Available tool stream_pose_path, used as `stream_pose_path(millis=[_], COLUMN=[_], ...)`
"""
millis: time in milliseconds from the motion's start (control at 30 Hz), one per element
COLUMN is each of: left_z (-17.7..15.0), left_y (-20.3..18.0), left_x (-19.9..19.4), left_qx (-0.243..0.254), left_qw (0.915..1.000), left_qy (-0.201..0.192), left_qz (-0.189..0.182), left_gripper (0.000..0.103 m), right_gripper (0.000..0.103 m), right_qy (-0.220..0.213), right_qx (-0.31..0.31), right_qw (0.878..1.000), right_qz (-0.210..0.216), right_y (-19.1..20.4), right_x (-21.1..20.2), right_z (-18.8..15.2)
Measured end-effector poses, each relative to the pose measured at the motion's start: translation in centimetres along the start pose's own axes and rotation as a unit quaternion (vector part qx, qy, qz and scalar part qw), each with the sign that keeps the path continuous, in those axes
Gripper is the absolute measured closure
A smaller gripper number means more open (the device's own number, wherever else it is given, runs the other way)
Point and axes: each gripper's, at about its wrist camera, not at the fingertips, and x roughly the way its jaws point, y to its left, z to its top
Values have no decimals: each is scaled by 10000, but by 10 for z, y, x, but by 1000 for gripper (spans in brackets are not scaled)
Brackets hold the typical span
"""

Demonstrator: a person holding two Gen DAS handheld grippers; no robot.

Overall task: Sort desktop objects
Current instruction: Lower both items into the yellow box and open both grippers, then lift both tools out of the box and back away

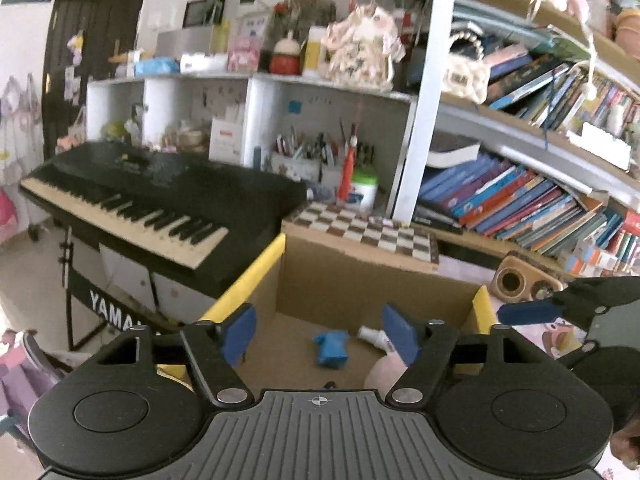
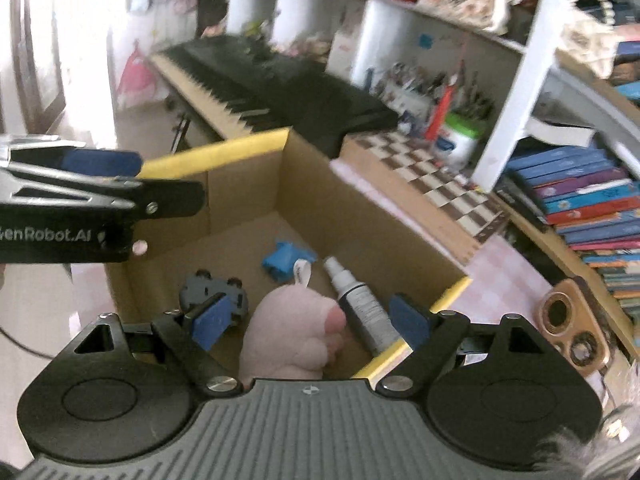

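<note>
A cardboard box (image 2: 248,184) with yellow-taped rims sits below both grippers; it also shows in the left wrist view (image 1: 320,284). Inside lie a pink plush toy (image 2: 296,328), a spray bottle (image 2: 360,304), a blue toy (image 2: 286,260) and a grey toy car (image 2: 208,288). The blue toy (image 1: 331,347), bottle (image 1: 374,336) and plush (image 1: 384,372) show in the left wrist view too. My right gripper (image 2: 312,322) is open and empty above the plush. My left gripper (image 1: 320,334) is open and empty above the box.
A black keyboard (image 1: 132,196) stands left of the box. A chessboard (image 1: 368,232), a pen holder (image 1: 304,156) and shelves of books (image 1: 520,196) lie behind. A wooden speaker (image 2: 572,328) sits right of the box on a pink mat (image 2: 504,280).
</note>
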Motion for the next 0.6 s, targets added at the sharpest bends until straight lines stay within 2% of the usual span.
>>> stream_pose_path(millis=[300,600], left_z=[-8,-30], left_y=[4,23], left_x=[-34,-69], left_qx=[72,-48], left_qw=[9997,9998], left_qy=[-194,-84], left_qz=[-158,-156], left_gripper=[8,5], right_gripper=[17,18], right_qy=[-624,-793], right_qx=[832,1660], right_qw=[9924,9751], right_qz=[-665,-1239], right_y=[8,22], right_x=[-57,-98], right_z=[-23,-58])
